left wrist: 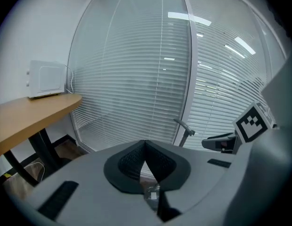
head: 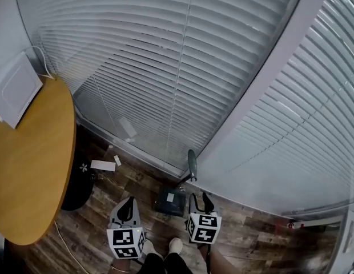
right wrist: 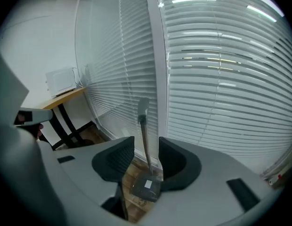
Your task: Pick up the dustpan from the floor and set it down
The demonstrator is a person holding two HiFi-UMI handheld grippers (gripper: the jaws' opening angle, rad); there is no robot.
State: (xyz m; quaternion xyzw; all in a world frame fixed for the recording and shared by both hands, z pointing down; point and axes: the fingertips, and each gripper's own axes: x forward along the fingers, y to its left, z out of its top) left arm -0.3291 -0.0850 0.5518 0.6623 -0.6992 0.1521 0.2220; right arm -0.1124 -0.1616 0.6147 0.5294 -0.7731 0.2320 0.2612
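Right gripper [head: 200, 201], jaws wide and empty, is nearer the dustpan [head: 170, 201] at the floor's window edge. Its upright handle [head: 192, 164] stands just ahead, in line with the gap. Left gripper [head: 129, 207] looks closed, empty.

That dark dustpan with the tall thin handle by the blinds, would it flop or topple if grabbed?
Probably light: the dark dustpan has a small, shallow pan. Its thin upright handle looks stiff, not floppy. Tall over a small base, it may tip if nudged near the top.
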